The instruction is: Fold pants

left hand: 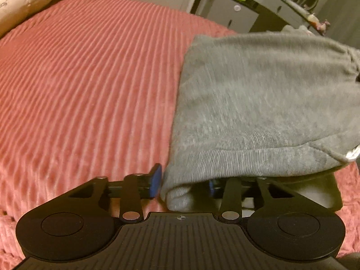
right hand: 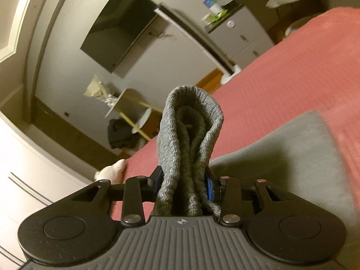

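1. Pink ribbed bedspread (left hand: 90,85) covered the bed under both tools, with grey drawers (right hand: 245,38) and a dark wall screen (right hand: 119,33) in the room beyond.
2. On the left gripper (left hand: 183,185), the jaws stood partly apart around a bunched corner of the grey pants (left hand: 258,103); one blue pad (left hand: 156,181) lay bare just beside the cloth, while the other was mostly hidden under the hem, so whether the fabric was truly pinched could not be told.
3. From that corner, the pants spread away to the right across the bedspread, blurred in the left wrist view.
4. Across on the right gripper (right hand: 184,186), the jaws were clamped on a thick ribbed fold of the pants, which stood upright between the fingers.
5. Beyond that fold, more grey cloth lay flat on the bedspread at right.
6. A pale pillow (left hand: 24,2) sat at the far left edge of the bed.
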The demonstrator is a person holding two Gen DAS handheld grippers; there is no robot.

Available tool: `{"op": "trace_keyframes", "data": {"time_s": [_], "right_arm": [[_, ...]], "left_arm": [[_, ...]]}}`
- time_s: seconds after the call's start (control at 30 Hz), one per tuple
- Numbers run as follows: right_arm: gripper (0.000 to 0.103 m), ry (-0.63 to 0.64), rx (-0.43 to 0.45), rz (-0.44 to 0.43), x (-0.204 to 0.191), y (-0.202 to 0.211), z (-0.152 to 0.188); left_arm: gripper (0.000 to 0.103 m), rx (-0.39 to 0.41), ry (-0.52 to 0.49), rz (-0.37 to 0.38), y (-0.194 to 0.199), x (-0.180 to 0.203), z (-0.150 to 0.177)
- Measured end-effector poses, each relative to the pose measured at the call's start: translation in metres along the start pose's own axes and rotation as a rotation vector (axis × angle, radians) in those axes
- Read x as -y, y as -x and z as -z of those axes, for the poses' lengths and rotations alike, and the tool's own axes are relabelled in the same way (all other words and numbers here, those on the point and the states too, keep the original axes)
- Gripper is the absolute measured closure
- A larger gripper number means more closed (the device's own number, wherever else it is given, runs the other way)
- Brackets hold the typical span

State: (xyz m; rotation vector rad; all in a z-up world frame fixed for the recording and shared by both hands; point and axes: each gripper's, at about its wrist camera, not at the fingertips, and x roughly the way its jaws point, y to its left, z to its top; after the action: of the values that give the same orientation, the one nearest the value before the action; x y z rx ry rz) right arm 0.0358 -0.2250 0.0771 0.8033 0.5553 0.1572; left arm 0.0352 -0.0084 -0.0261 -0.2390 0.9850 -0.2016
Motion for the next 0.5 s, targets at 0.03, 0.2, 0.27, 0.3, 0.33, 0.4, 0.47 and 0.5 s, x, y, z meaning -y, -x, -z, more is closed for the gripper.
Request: {"op": "trace_keyframes", "data": {"time_s": [0.03,0.2,0.27,0.3,0.33,0.4,0.47,0.5], "right_arm": [[0.066,0.011,0.005,0.02,0.004,0.004,0.0],[0.066,0.082,0.008,0.114,0.017,0.014,0.003],[0.066,0.086,0.006,0.126,0.022,0.016,0.005],[0.066,0.087,0.005,0.132,0.024,0.018,0.006],[0.066,0.087,0.004,0.14,0.026,0.018,0.007],[0.066,0.096,0.003,0.155,0.027,0.02,0.01],[0.066,0.103,0.005,0.153,0.026,0.02,0.012],[0.066,0.103,0.012,0.136,0.028,0.022,0.013]], "left_arm": [[0.065,0.004,-0.009,-0.008,-0.001,0.002,0.001],[0.07,0.022,-0.033,-0.025,0.0,0.003,-0.005],[0.07,0.021,-0.03,-0.026,0.0,0.0,-0.007],[0.07,0.02,-0.031,-0.028,-0.002,-0.005,-0.011],[0.07,0.021,-0.031,-0.029,-0.001,-0.004,-0.011],[0.071,0.029,-0.04,-0.03,0.001,-0.001,-0.01],[0.071,0.045,-0.041,-0.027,0.004,-0.002,-0.01],[0.072,0.049,-0.034,-0.026,0.007,-0.007,-0.009]]}}
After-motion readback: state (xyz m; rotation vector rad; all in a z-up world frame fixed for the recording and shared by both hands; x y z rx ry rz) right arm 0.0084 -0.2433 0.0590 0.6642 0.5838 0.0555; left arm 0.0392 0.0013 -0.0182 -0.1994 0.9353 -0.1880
